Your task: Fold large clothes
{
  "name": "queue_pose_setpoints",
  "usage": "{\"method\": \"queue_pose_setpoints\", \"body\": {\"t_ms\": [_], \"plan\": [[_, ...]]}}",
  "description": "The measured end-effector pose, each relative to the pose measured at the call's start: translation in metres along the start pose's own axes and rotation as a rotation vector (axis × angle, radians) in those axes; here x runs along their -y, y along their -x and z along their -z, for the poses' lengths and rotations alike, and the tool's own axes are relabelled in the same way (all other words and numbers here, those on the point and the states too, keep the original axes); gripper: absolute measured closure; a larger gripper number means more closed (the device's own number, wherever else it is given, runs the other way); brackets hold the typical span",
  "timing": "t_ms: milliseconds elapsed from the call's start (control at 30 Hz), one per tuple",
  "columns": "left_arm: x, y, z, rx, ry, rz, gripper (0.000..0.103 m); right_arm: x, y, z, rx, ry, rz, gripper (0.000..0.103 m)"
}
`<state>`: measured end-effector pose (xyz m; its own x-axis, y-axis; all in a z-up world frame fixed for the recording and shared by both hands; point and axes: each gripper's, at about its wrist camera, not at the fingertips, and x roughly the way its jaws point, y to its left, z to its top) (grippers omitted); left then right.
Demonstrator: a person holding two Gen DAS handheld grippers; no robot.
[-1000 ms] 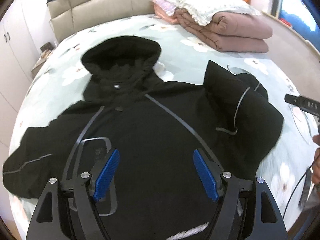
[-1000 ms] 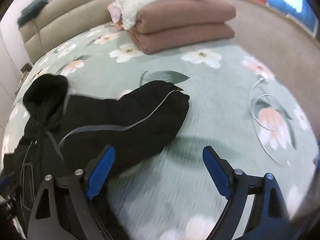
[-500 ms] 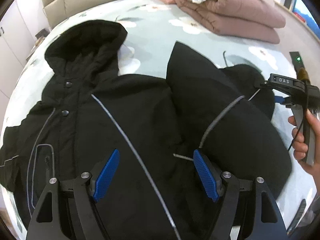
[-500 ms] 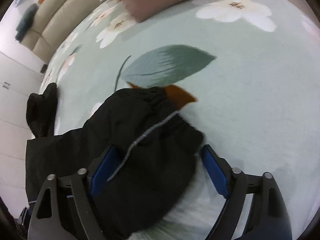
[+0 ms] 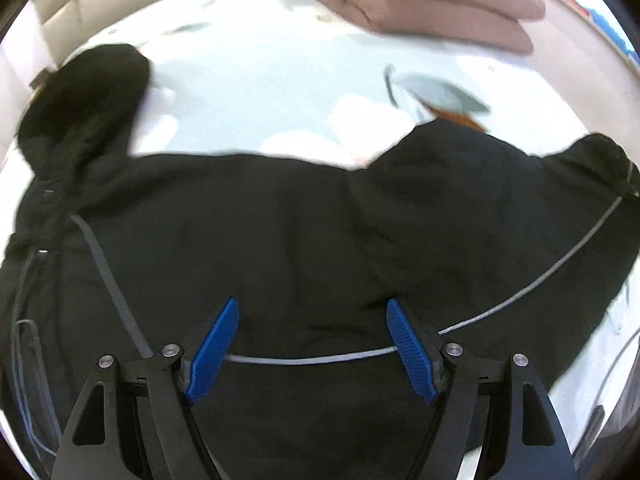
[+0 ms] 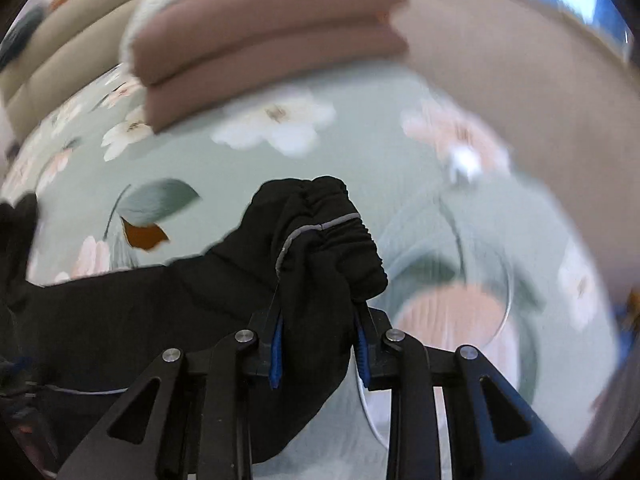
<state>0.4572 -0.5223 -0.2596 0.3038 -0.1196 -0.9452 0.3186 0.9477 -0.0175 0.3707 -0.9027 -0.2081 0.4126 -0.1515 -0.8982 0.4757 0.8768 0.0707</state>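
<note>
Here, right gripper point(image 6: 318, 350) pinching jacket cuff point(image 6: 336, 236)

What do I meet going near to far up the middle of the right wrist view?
Right hand-held gripper, closed on the black jacket cuff → floral bedsheet → folded brown blanket.

A home bedroom: floral bedsheet point(image 6: 360, 168), folded quilt point(image 6: 264, 36), padded headboard point(image 6: 60, 52).

both wrist views look steeply down, close over the bed point(image 5: 280, 80), sharing the black jacket point(image 5: 320, 240).
</note>
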Motion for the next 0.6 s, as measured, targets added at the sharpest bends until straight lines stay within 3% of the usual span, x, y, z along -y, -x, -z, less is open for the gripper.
{"method": "queue_pose_setpoints", "body": {"t_ms": [133,233,367,467,600], "plan": [[0.007,-0.023,0.001,-0.015,-0.002,-0.042,0.017,0.004,-0.029,0.018,-0.058,-0.013,0.021,0.072],[0.002,-0.022,-0.001,-0.025,0.004,-0.011,0.017,0.002,-0.028,0.022,-0.054,-0.027,0.008,0.072],[-0.009,0.002,0.005,0.015,0.02,0.039,0.018,-0.008,0.003,0.021,0.015,-0.019,-0.116,0.072],[-0.029,0.026,0.019,0.054,0.057,0.057,0.018,-0.041,0.032,0.024,0.062,0.038,-0.183,0.074],[-0.064,0.051,0.044,0.067,0.073,0.015,0.018,-0.099,0.059,0.028,0.104,0.108,-0.253,0.077]]}}
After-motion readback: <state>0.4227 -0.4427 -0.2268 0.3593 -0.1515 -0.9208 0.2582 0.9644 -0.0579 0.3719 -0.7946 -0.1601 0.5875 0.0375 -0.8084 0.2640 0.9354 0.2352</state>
